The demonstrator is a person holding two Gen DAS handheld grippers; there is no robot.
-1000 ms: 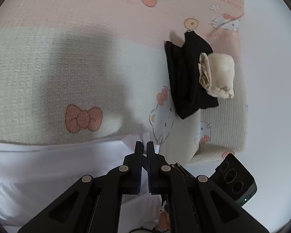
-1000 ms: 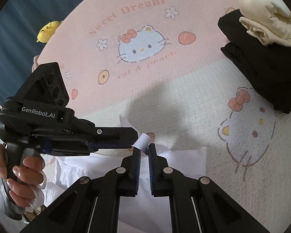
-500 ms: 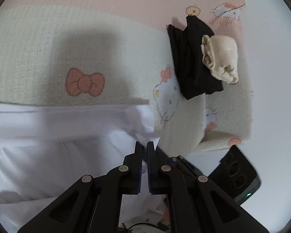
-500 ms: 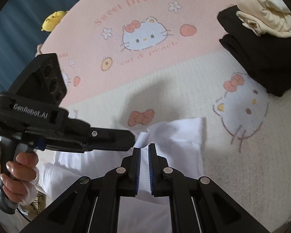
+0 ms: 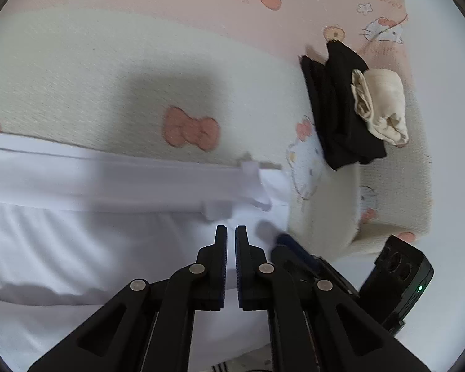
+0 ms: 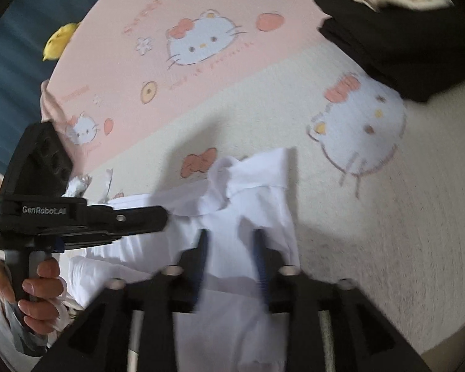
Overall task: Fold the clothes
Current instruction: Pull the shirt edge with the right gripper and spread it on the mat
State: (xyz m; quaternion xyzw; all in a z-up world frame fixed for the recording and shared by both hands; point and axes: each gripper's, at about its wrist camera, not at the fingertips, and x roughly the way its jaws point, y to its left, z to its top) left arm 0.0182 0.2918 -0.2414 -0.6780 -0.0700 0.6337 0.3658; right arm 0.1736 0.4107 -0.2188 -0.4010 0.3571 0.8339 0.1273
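Below the left wrist camera, the left gripper hung over the white shirt, its jaws together with only a thin slit between them; whether any cloth was pinched there could not be told. The shirt lay spread across the near edge of the blanket, its collar band running from the left edge toward the middle. Toward the blanket's right edge sat a folded black garment with a cream garment on top, well apart from the shirt. At the lower right, part of the right gripper showed, blurred.

From the right wrist camera, the right gripper stood over the shirt with its jaws apart, having just been opening; shirt cloth lay between and below the fingers, and the pads did not press on it. The collar pointed toward the blanket's middle. On the left, a hand held the left gripper, whose tip lay against the shirt's edge. The black garment sat at the far right corner, and a yellow toy lay at the far left edge.
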